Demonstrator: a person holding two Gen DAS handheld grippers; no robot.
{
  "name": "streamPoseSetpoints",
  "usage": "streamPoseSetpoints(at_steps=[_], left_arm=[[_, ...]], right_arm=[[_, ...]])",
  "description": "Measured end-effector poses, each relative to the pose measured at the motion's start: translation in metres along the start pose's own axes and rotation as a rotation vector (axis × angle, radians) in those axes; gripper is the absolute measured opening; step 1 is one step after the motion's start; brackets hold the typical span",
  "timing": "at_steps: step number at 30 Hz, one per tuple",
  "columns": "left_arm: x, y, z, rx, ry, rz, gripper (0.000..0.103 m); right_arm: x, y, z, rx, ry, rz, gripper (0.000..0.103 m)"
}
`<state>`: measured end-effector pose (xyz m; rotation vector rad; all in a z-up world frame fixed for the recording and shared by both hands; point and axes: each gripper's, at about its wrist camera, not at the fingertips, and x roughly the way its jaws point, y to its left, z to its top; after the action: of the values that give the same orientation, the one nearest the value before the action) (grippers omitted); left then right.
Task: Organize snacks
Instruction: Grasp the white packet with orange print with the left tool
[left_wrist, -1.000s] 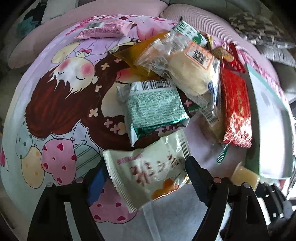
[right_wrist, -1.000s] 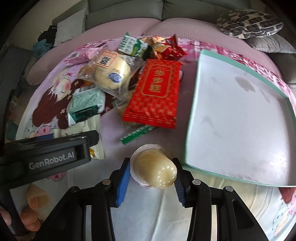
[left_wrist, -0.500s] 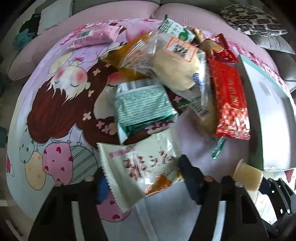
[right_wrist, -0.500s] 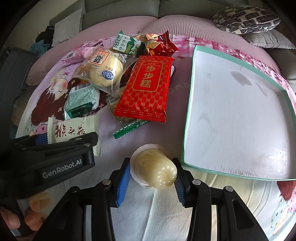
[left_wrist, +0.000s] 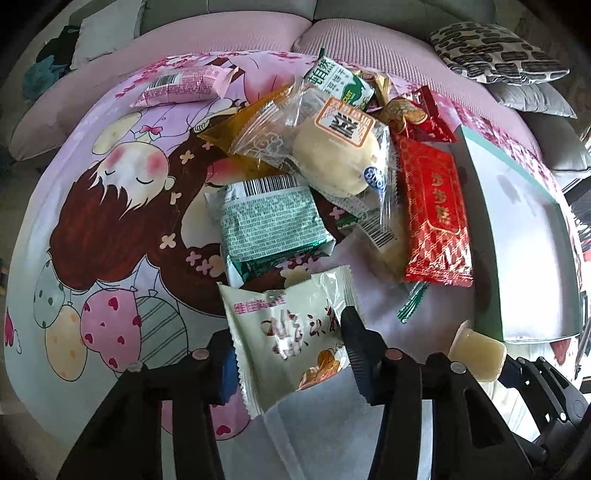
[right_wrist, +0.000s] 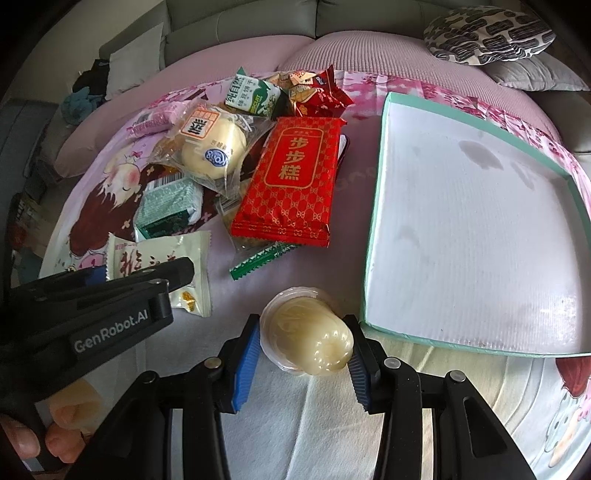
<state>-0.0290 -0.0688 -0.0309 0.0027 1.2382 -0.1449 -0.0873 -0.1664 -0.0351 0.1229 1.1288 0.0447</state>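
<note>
Fingers (left_wrist: 356, 334) of the left gripper (left_wrist: 288, 354) pinch a cream snack packet (left_wrist: 291, 332) at lower centre; right gripper (right_wrist: 301, 354) fingers (right_wrist: 245, 356) clamp a jelly cup (right_wrist: 308, 334), lower centre, just left of the white tray (right_wrist: 373, 236).

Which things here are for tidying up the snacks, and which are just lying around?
For the job:
- pale yellow jelly cup, held in right gripper
- cream snack packet, held in left gripper
- red gold-patterned packet
- clear-wrapped round bun
- white tray with teal rim

Just lying about:
- black-and-white patterned cushion
- grey pillow
</note>
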Motion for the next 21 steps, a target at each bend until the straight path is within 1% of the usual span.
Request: streamPoseSetpoints(at_steps=[3,8,10,12,16,19,20,21], left_arm=[[-0.005,-0.008,0.002,0.002,-0.015,-0.005,0.044],[-0.009,-0.017,0.001,0.0,-0.025,-0.018,0.039],[-0.012,-0.018,0.001,-0.006,-0.031,-0.028,0.035],[-0.016,-0.002,0.0,-0.009,-0.041,-0.042,0.033],[-0.029,0.0,-0.001,-0.012,-0.059,-0.073,0.026],[-0.036,0.001,-0.001,-0.022,-0.065,-0.095,0.025],[-0.043,0.009,-0.001,-0.025,-0.065,-0.099,0.025],[-0.04,0.024,-0.001,-0.028,-0.064,-0.104,0.025]], right_arm=[[-0.008,-0.001,0.001,0.002,-0.022,0.014,0.046],[-0.023,-0.003,0.003,0.01,-0.064,0.026,0.046],[-0.026,-0.003,0.004,0.015,-0.076,0.03,0.046],[-0.026,-0.003,0.005,0.019,-0.081,0.034,0.046],[-0.025,-0.002,0.005,0.021,-0.084,0.035,0.046],[-0.025,-0.001,0.005,0.025,-0.088,0.039,0.046],[-0.026,-0.003,0.005,0.026,-0.09,0.041,0.046],[-0.027,-0.004,0.005,0.027,-0.092,0.042,0.046]])
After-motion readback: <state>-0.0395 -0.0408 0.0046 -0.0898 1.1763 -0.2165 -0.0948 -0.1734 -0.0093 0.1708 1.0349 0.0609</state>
